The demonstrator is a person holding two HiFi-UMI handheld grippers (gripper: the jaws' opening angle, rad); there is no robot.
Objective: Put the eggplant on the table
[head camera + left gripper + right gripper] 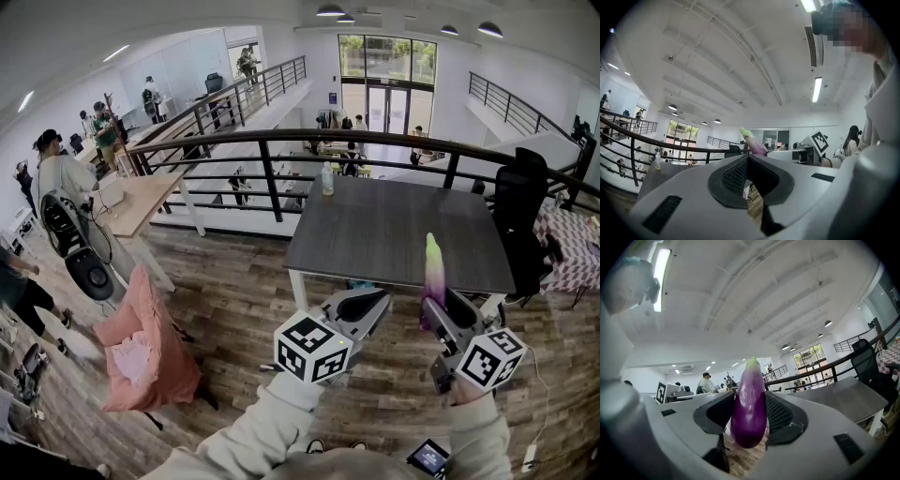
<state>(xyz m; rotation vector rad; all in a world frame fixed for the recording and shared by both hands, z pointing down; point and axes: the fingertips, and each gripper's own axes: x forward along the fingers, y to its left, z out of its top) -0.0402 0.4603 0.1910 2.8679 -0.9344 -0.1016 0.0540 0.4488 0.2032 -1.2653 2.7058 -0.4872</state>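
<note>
A purple eggplant (pixel 434 272) with a pale green tip stands upright between the jaws of my right gripper (pixel 441 307), which is shut on its lower half. In the right gripper view the eggplant (pixel 750 404) fills the gap between the two black pads (pixel 780 413). It is held in the air just in front of the near edge of the dark grey table (pixel 394 234). My left gripper (pixel 373 302) hovers beside it on the left, shut with nothing in it. In the left gripper view the eggplant (pixel 753 141) shows past the closed jaw tips.
A clear bottle (pixel 327 178) stands at the table's far left edge. A black office chair (pixel 520 202) is at the table's right end, with a dark railing (pixel 272 141) behind. A pink-draped object (pixel 141 347) and a wooden desk (pixel 141 202) stand to the left.
</note>
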